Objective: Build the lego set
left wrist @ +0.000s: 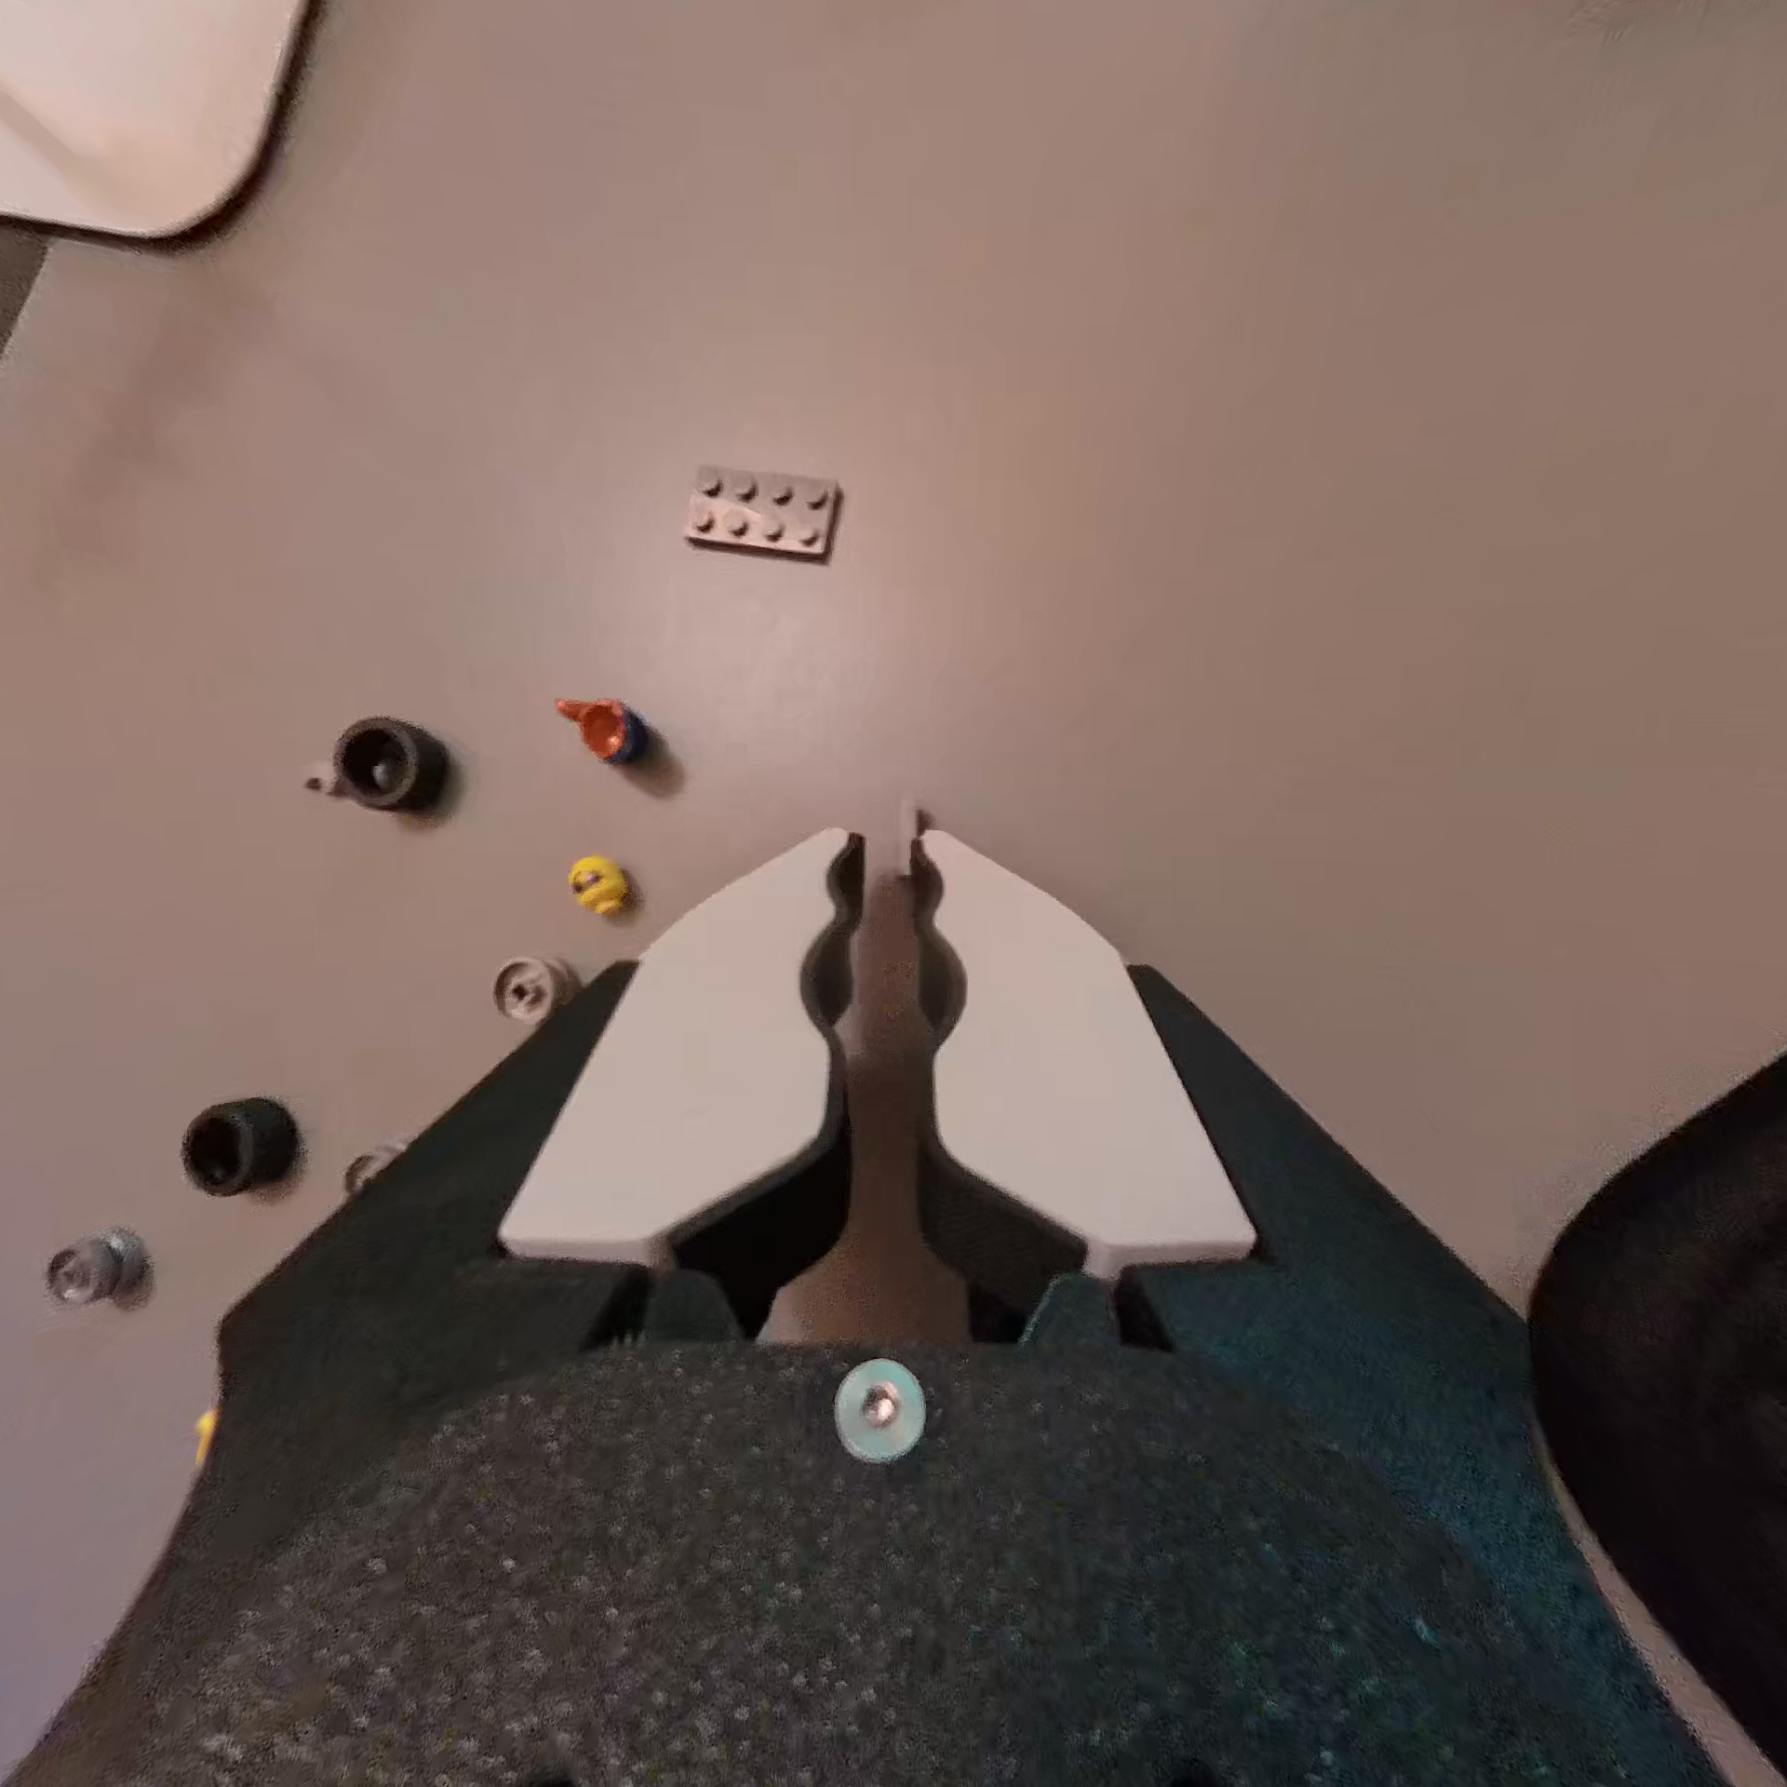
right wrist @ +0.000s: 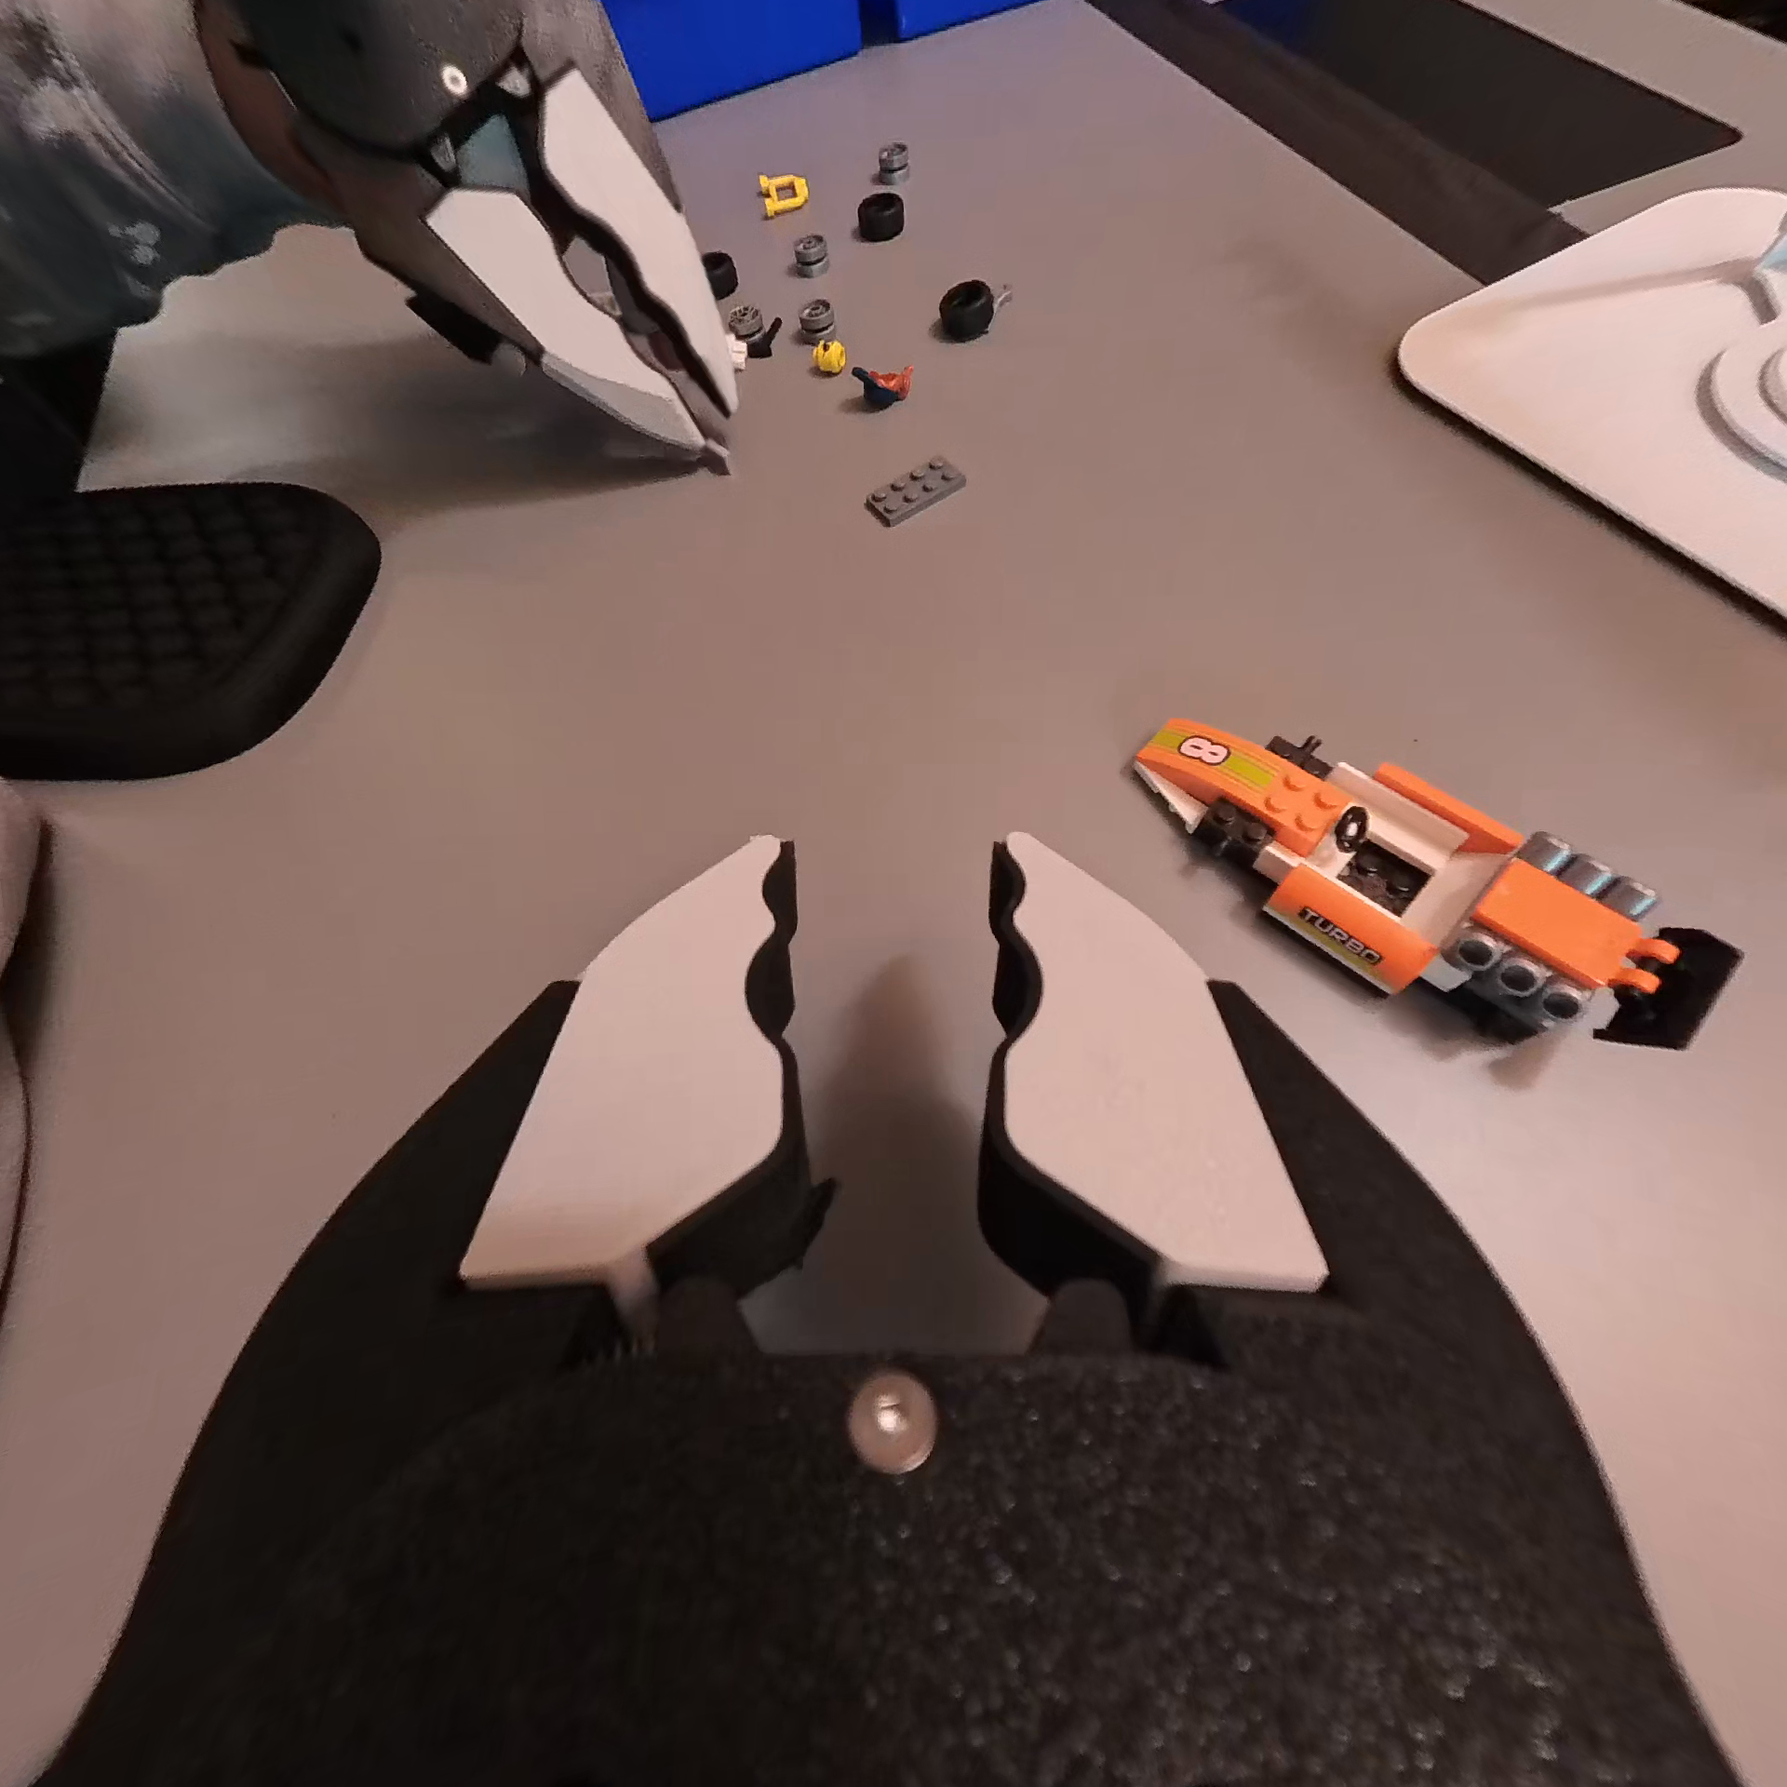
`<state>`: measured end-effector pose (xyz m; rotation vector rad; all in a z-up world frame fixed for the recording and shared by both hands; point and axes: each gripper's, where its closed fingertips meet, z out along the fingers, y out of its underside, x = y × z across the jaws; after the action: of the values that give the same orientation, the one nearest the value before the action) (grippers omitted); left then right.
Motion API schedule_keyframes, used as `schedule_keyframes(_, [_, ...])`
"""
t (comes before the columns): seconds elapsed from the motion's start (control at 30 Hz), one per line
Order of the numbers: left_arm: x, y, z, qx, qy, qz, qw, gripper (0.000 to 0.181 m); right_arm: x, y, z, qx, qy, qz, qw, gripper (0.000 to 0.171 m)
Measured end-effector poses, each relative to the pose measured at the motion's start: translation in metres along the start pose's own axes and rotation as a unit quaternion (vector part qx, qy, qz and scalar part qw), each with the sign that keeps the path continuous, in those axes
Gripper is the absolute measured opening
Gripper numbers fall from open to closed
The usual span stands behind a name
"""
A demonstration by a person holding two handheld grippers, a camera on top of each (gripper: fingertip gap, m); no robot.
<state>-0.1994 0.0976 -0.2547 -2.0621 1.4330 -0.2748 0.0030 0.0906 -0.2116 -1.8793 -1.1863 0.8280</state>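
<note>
Grey table, black mesh chair

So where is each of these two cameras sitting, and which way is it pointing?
Left wrist view: rides on the left gripper, looking steeply down at the grey table; its own fingers, nearly closed, fill the bottom.
Right wrist view: rides on the right gripper, looking forward along the table towards the orange car; its own open fingers show, with the left gripper farther off.
Shared: the grey plate, yellow head and black tyres.
</note>
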Motion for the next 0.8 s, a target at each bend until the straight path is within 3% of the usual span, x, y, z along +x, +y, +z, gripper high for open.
schedule_keyframes(0.07, [0.004,0.003,0.002,-0.019,0.009,0.007,1.0,0.0,0.0,0.001,-0.001,0.0,0.002,-0.002,1.0,0.038])
schedule_keyframes(0.23, [0.017,0.005,0.002,-0.036,-0.007,0.065,0.997,0.002,-0.004,0.003,0.0,0.004,-0.005,-0.002,1.0,0.037])
schedule_keyframes(0.43, [0.003,0.004,-0.01,-0.015,-0.03,0.007,0.999,0.014,-0.009,0.006,0.004,-0.006,-0.009,-0.017,1.0,0.036])
schedule_keyframes(0.57, [0.0,0.009,-0.002,-0.023,-0.002,-0.014,1.0,0.022,-0.011,0.008,0.006,-0.01,-0.014,-0.017,1.0,0.036])
schedule_keyframes(0.8, [0.002,0.004,0.006,-0.027,0.054,-0.027,0.998,0.008,-0.007,0.009,-0.002,-0.009,0.003,-0.019,1.0,0.036])
